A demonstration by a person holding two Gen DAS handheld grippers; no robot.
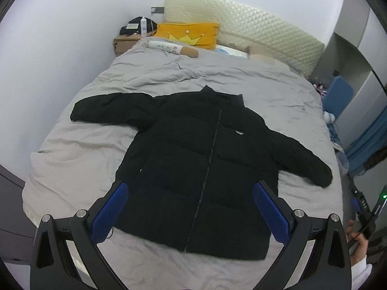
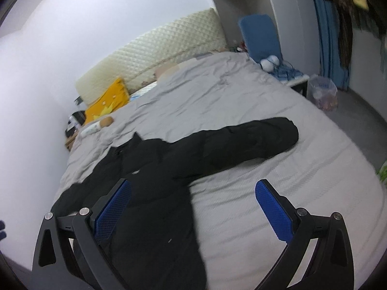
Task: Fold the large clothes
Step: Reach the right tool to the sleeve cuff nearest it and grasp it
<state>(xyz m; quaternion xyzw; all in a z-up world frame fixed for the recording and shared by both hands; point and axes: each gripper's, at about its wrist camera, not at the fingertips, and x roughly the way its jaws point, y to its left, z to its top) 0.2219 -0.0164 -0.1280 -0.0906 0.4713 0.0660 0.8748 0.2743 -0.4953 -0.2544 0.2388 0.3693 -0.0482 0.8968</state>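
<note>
A black puffer jacket [image 1: 193, 159] lies flat and zipped on the grey bed cover [image 1: 72, 159], collar towards the headboard, both sleeves spread out. My left gripper [image 1: 191, 191] is open and empty, held above the jacket's lower half. My right gripper [image 2: 193, 188] is open and empty, above the jacket's right side, where the right sleeve [image 2: 246, 142] stretches across the grey bed cover [image 2: 266, 207]. The jacket's body [image 2: 154, 217] fills the lower left of the right wrist view.
A yellow crown pillow [image 1: 188, 33], a rolled bolster [image 1: 173, 47] and a cream headboard [image 1: 254, 26] are at the bed's far end. A nightstand [image 1: 125, 41] stands at the far left. A blue chair [image 2: 261, 36] and bin [image 2: 324, 91] stand to the right.
</note>
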